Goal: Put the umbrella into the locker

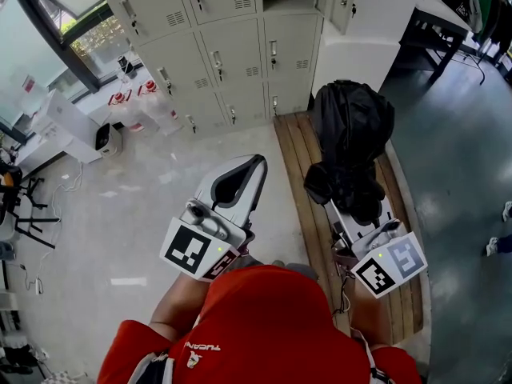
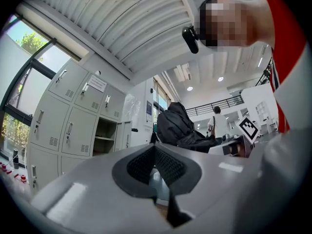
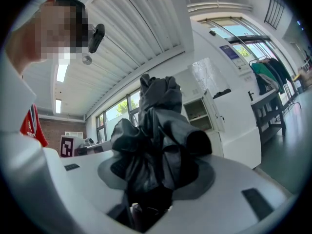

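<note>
Red short-sleeved shirt, small white lettering

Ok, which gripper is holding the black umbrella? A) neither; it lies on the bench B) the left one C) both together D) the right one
D: the right gripper has its jaws closed on the umbrella, while the left gripper, jaws together, holds nothing.

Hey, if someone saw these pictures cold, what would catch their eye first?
First, the crumpled black fabric umbrella, clamped in the right tongs above the wooden slatted platform, centre right in the head view. Beyond it, the bank of pale grey metal lockers fills the top, with one open compartment. The left tongs, shut and empty, are held out left of the umbrella.
</note>
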Motion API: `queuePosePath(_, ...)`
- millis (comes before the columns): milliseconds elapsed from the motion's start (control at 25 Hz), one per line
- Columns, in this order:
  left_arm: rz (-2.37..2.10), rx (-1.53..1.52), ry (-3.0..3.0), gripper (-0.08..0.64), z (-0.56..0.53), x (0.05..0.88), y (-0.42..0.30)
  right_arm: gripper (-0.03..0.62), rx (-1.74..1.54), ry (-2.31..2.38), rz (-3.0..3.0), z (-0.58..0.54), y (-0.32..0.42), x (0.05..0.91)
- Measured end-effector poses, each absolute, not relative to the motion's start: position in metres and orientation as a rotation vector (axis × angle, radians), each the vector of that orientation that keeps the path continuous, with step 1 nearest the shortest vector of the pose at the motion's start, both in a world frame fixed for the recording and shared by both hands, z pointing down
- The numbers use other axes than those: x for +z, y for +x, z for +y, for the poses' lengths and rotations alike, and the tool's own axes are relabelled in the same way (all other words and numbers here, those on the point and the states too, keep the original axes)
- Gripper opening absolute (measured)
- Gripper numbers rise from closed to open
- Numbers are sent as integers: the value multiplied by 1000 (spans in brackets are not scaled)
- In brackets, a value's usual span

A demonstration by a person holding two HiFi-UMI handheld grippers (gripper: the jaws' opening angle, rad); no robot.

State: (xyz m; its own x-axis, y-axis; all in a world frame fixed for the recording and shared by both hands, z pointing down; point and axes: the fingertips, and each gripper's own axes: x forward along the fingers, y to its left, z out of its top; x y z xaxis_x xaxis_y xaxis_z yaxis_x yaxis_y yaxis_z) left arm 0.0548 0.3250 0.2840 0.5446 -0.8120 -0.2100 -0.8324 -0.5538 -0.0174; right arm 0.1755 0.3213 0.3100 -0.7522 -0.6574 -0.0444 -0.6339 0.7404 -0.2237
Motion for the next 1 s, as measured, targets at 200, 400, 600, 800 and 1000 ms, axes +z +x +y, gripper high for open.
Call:
queuePosePath(200, 1437, 236, -2642, 5, 313, 282, 58, 206, -320, -1044, 2796, 308, 185, 311)
queuePosePath(400, 1448, 231, -2634, 5, 294, 284, 52, 206, -312, -1019, 2820, 291, 176, 312)
queuePosePath(600, 1453, 264, -2627, 5, 258, 288, 36, 206, -298, -1029, 2833, 259, 162, 315)
queuePosePath(800, 1452, 310, -2626, 5, 207, 287, 12, 206, -300, -1065, 2812, 209, 145, 309)
queuePosePath(1000, 1423, 317, -2631, 5, 144, 279, -14, 207, -276, -1102, 2813, 150, 118, 299)
